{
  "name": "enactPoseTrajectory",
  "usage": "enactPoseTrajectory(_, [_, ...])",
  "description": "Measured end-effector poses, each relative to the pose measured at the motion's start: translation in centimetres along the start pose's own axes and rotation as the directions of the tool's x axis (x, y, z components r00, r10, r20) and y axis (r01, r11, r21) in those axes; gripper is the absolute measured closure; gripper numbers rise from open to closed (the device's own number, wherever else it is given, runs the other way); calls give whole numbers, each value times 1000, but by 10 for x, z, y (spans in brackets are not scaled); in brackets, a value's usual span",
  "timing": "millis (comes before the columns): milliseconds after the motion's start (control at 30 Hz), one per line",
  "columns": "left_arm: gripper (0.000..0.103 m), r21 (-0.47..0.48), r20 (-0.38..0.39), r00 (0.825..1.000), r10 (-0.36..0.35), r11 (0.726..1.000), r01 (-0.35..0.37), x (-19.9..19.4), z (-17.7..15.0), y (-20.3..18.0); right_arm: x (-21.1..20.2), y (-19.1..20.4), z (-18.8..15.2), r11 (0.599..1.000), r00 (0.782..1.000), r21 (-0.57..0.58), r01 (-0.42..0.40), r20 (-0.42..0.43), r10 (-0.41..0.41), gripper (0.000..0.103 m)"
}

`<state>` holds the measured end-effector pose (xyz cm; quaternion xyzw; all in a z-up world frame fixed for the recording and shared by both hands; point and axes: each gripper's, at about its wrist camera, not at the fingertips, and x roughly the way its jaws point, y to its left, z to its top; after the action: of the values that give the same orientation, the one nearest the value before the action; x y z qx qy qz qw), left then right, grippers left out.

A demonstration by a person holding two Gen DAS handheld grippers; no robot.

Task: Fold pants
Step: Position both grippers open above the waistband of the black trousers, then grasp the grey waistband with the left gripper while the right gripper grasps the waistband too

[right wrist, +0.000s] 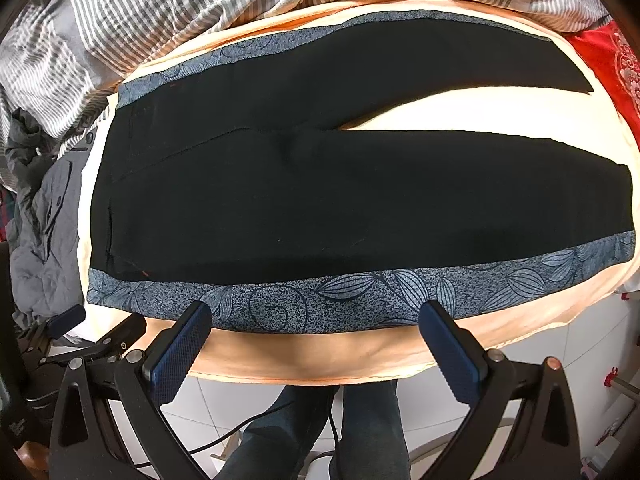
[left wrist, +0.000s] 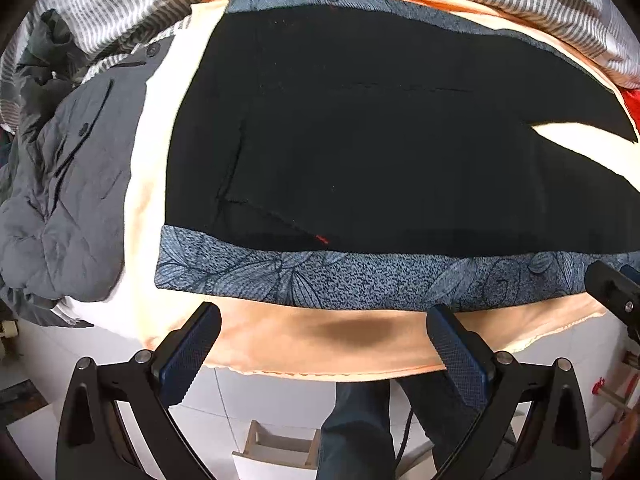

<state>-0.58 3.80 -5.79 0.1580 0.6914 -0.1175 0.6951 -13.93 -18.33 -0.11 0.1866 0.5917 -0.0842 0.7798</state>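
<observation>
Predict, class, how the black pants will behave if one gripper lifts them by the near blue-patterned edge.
The black pants lie flat and thin on the peach sheet, so they will probably drape limply. The two legs split apart at the far end, so one would likely trail behind. Nothing looks stiff enough to hold shape.

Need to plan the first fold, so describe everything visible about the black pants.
The black pants lie spread flat and unfolded on the peach bed cover. The fabric looks matte and smooth, with a blue leaf-patterned stripe down each outer side seam. The waist is at the left, the two legs run right and part in a narrow V. Faint seams and small red stitch marks show near the waist. Neither open gripper touches them; both hover at the near edge.
</observation>
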Motion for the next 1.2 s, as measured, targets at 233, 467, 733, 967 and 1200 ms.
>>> enactPoseTrajectory(233, [0,0,-5,1000,3,1000,-3,2,-1,-3,4,-2,0,1000,1000,10,-3,-12,3,0])
enactPoseTrajectory(467, [0,1,-7,1000,11,1000,-11,3,1,-4,6,-4,0,1000,1000,22,-4,-16,4,0])
enactPoseTrajectory(733, [0,-6,-7,1000,17,1000,-17,5,0,-2,9,-8,-1,999,1000,36,-10,-24,11,0])
enactPoseTrajectory(967, [0,-38,-7,999,-45,998,44,7,-1,3,11,-9,-4,998,999,50,-37,-25,39,0])
enactPoseTrajectory(1200, [0,-124,30,977,-209,970,211,16,-5,27,35,-39,-13,917,940,249,-312,-58,335,0])
